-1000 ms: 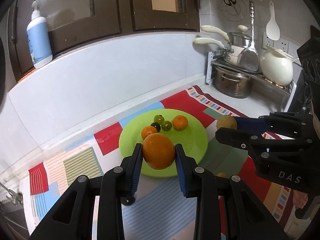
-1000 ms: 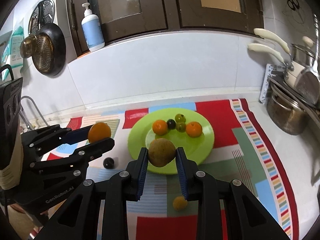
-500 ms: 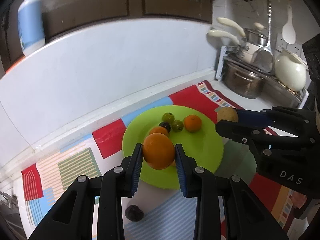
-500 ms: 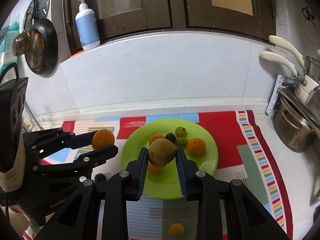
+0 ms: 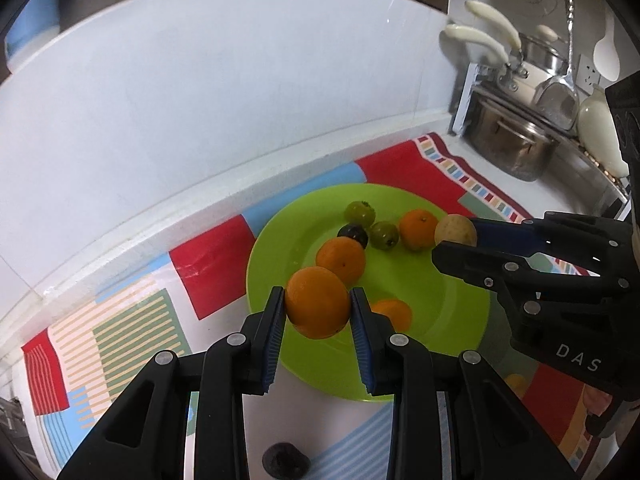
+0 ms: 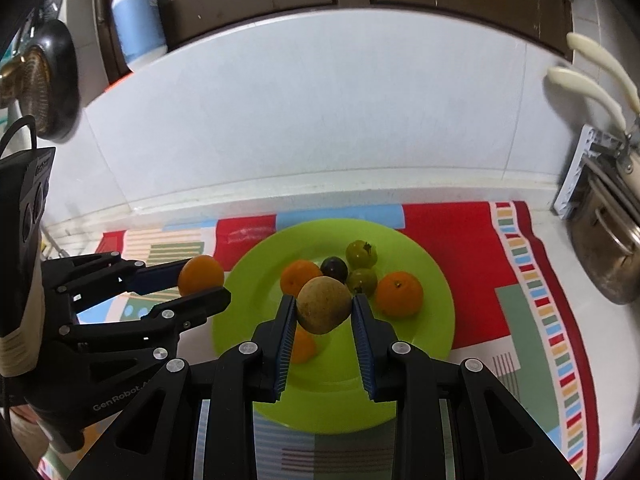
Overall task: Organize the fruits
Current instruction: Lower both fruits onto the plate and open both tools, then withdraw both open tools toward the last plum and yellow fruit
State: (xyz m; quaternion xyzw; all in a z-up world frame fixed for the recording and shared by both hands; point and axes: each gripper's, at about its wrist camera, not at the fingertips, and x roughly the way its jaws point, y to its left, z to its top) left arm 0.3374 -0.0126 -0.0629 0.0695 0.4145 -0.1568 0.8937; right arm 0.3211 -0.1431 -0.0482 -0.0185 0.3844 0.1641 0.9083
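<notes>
Left gripper (image 5: 318,307) jaws clamped on round orange fruit (image 5: 317,302), held above near-left edge of round lime-green plastic plate (image 5: 460,320). Right gripper (image 6: 323,310) jaws clamped on brownish-yellow round fruit (image 6: 323,305), held above plate's near middle. Both fruits lifted clear, likely for setting down among fruits on plate. Dark small fruit (image 5: 285,458) lies on patterned mat (image 5: 216,260), off plate, near side.

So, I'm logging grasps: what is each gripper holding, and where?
Left gripper clamps an orange by its sides; right gripper clamps a brownish fruit by its sides.
</notes>
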